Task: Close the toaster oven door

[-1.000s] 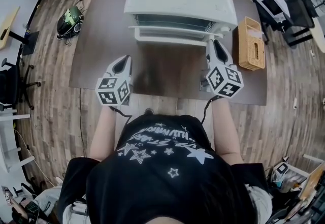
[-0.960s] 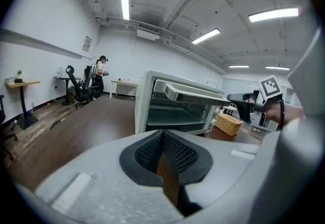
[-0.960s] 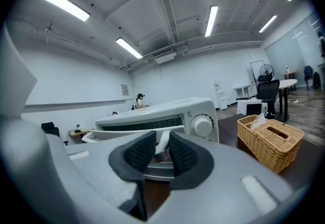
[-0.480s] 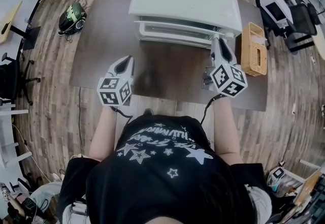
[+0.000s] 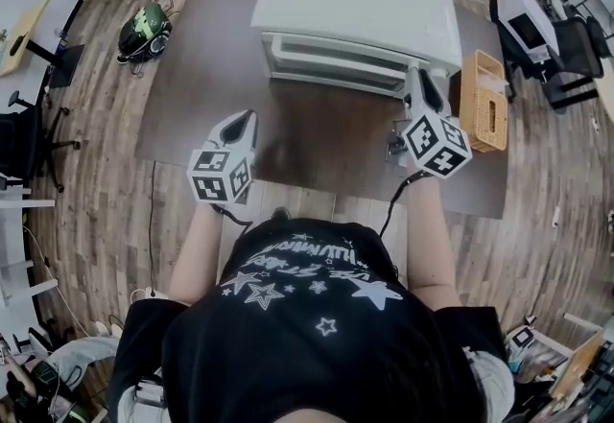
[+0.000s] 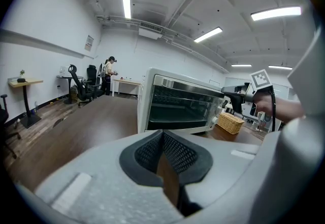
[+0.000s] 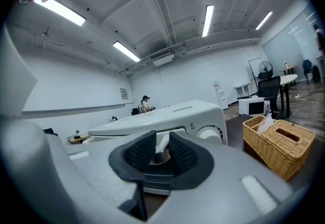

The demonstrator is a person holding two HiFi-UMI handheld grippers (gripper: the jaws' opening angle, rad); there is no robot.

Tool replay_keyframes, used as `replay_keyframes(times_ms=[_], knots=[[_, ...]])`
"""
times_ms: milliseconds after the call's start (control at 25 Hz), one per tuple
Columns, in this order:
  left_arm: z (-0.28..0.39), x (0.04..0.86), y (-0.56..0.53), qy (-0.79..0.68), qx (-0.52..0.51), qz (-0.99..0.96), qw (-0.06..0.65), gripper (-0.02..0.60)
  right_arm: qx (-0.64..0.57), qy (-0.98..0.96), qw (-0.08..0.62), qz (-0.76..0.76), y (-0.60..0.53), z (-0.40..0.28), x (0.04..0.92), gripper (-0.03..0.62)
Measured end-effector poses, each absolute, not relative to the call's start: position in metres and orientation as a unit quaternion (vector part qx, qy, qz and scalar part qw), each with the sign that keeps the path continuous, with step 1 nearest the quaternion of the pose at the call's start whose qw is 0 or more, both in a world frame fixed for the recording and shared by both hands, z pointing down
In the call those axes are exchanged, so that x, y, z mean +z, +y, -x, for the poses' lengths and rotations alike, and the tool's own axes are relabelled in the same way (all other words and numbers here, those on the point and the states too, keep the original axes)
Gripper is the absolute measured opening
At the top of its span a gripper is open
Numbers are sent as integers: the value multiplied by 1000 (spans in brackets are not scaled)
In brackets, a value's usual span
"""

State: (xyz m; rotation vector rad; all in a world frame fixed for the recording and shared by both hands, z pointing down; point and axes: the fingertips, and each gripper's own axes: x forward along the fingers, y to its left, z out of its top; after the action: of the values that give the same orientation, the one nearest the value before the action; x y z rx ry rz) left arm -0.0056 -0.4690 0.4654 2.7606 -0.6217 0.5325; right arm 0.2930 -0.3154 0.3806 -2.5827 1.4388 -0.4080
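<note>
From above, the toaster oven [image 5: 355,4] stands at the desk's [image 5: 192,105] far edge, its door [image 5: 336,58] up against the front. In the left view, my left tongs [image 6: 162,139] are closed on nothing. In the right view, my right tongs [image 7: 162,135] grip the door handle [image 7: 161,142].

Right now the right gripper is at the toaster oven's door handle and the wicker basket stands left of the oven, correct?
No: the head view shows the wicker basket standing right of the toaster oven, not left. The right gripper is indeed at the door handle.
</note>
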Motion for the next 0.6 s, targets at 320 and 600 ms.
replay_keyframes(times_ms=[320,600], knots=[[7,463,-462,-232,180,-947,130,11,-136,493,81,856,-321,-300,380,86],[14,456,-456,-263,173,-941,128,11,-138,518,73,841,-325,-301,379,92]])
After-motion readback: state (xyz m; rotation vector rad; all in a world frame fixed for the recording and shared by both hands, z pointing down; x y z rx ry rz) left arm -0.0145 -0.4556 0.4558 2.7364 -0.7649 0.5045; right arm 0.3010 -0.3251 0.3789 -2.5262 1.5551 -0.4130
